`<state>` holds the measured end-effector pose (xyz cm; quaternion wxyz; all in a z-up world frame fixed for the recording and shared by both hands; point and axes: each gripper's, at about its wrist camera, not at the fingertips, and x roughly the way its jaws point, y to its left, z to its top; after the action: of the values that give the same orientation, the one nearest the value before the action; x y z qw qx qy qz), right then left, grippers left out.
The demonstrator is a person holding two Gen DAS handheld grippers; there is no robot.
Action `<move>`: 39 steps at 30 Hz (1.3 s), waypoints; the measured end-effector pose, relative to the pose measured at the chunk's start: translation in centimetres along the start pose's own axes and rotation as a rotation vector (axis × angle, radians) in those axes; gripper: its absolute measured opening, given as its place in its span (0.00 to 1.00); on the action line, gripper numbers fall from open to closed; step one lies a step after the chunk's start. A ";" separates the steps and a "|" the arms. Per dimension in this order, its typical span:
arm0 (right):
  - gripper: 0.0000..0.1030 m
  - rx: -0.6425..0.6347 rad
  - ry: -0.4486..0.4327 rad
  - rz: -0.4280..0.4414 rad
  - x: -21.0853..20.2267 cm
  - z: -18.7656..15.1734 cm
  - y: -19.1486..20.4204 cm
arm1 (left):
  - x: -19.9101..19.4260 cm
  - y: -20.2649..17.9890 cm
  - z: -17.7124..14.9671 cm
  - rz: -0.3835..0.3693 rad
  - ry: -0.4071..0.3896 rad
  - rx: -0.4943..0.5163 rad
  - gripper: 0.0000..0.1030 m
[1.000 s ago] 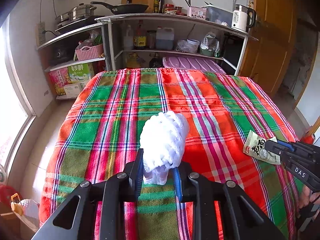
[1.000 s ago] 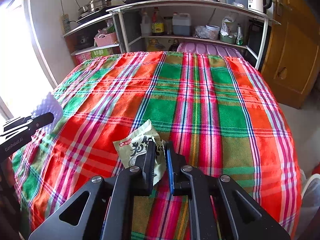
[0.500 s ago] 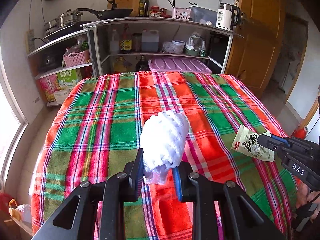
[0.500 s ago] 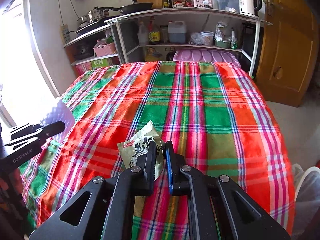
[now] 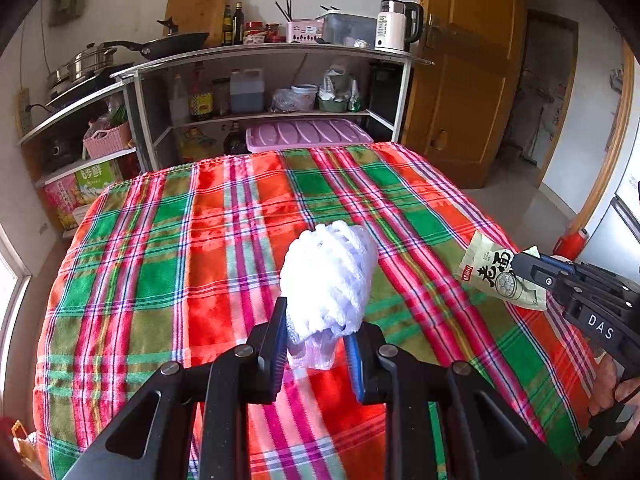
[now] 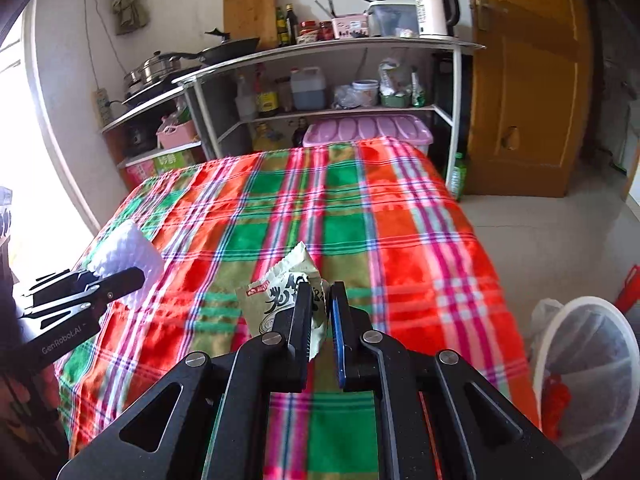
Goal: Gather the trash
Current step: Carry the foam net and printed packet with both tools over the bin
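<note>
Both grippers have swung toward the right side of the table (image 6: 400, 216) over the last second, carrying their loads clear of the plaid cloth: the shelving unit (image 5: 256, 80) sits further left in both wrist views than it did, the wooden door (image 6: 528, 80) has come into fuller view, and a white mesh waste bin (image 6: 588, 380) has appeared at the lower right edge of the right wrist view, standing on the floor just beside the table corner. The left gripper (image 5: 320, 344) is clenched on the lower end of a white foam fruit net (image 5: 328, 276), which stands up between its jaws above the cloth. The right gripper (image 6: 320, 320) is clenched on a green snack wrapper (image 6: 280, 292), gripped at its near edge, with most of the wrapper projecting forward and to the left of the jaws. Neither grasp has changed during the swing; both items are held in the same attitude as before. The table surface shows no other loose trash in either view. Judged from this layout, pickup of both items is complete and the transport step is under way. The bin already holds something red. The bin lies nearer the right gripper, so the wrapper is likely the first item to be deposited.
</note>
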<state>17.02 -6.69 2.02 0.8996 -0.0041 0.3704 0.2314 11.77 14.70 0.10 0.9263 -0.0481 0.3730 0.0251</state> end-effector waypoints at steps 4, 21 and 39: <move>0.09 0.025 -0.020 -0.031 -1.7 -0.4 -1.7 | 0.0 -2.5 0.3 -0.028 -0.007 0.031 0.25; 0.09 0.179 -0.089 -0.205 -9.0 -3.5 -10.9 | 0.9 -15.6 0.7 -0.206 0.002 0.204 0.25; 0.09 0.315 -0.109 -0.401 -14.2 -6.6 -19.3 | 2.8 -27.1 0.7 -0.347 0.023 0.344 0.25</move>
<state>11.91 -30.96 3.57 0.9357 0.0752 0.3446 -0.0123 16.52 -12.12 0.57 0.9070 0.0467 0.3685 -0.1986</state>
